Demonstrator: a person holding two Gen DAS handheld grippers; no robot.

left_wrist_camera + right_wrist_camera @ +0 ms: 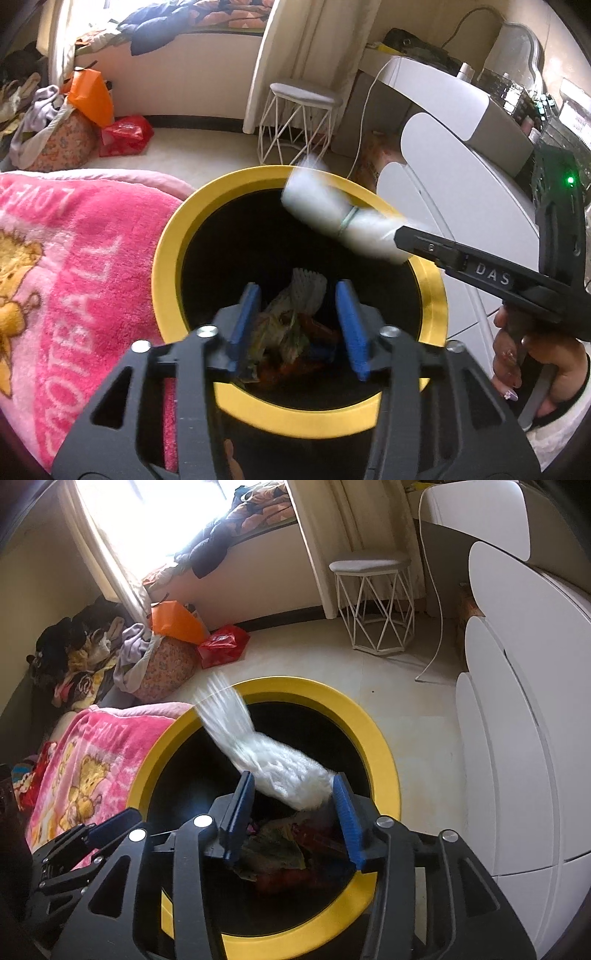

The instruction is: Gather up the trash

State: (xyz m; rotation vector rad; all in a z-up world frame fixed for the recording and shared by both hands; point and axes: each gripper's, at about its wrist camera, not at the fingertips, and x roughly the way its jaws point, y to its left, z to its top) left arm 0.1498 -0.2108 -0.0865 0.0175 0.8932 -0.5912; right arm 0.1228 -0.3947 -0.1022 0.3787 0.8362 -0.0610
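A black trash bin with a yellow rim (162, 258) (384, 757) stands on the floor and holds several pieces of trash (291, 332) (280, 856). My left gripper (299, 328) is open and empty just above the bin's near rim. My right gripper (293, 816) reaches in from the right in the left wrist view (399, 236). Its jaws stand apart, and a white foam-net wrapper (340, 218) (273, 764), blurred by motion, lies between its fingers over the bin mouth. I cannot tell whether the fingers grip it.
A pink blanket (74, 266) (85, 760) lies against the bin's left side. White cabinets (443, 206) (517, 720) stand to the right. A white wire stool (295, 118) (373, 605), bags and a clothes pile (110, 653) stand farther back.
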